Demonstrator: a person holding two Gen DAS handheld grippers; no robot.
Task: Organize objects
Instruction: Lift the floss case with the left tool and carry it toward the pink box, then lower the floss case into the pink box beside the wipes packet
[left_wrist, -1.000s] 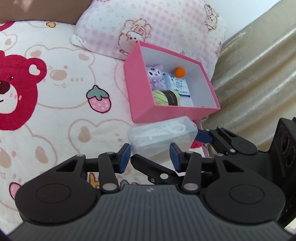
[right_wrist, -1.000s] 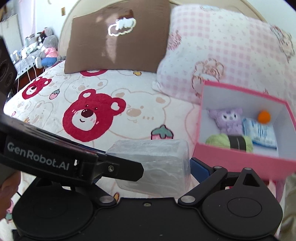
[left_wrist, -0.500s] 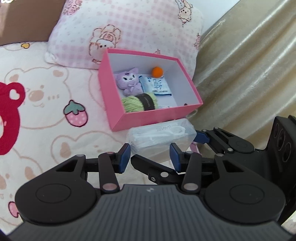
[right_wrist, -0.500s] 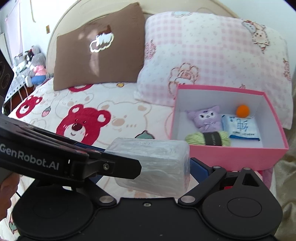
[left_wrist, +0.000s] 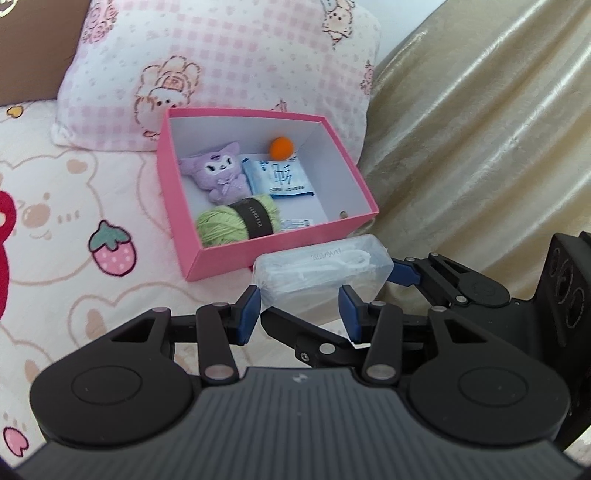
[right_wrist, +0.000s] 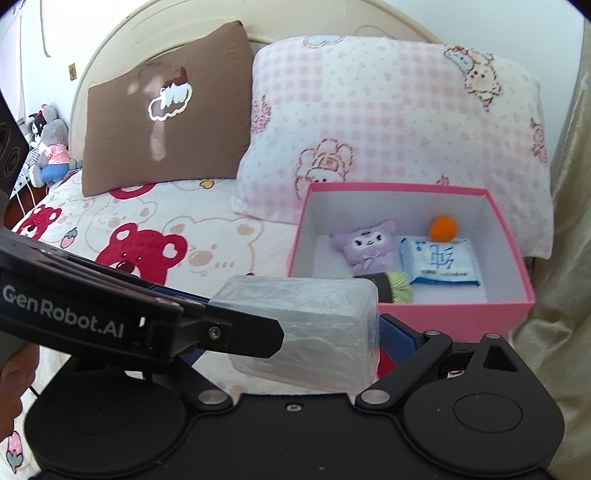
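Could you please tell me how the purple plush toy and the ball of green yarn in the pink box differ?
The purple plush toy is lilac with a cartoon face and pointed ears; the ball of green yarn is pale green, oval, with a dark band round its middle. The plush toy lies further back in the pink box, towards the pillow; the yarn lies against the near wall. Both are soft things lying on the box's white floor, close beside each other.

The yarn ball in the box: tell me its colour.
The yarn ball is light green with a black band, clearest in the left wrist view.

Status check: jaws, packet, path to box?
Right gripper shut on clear packet. Left gripper flanks its near end, grip unclear. Packet short of pink box; nothing blocking.
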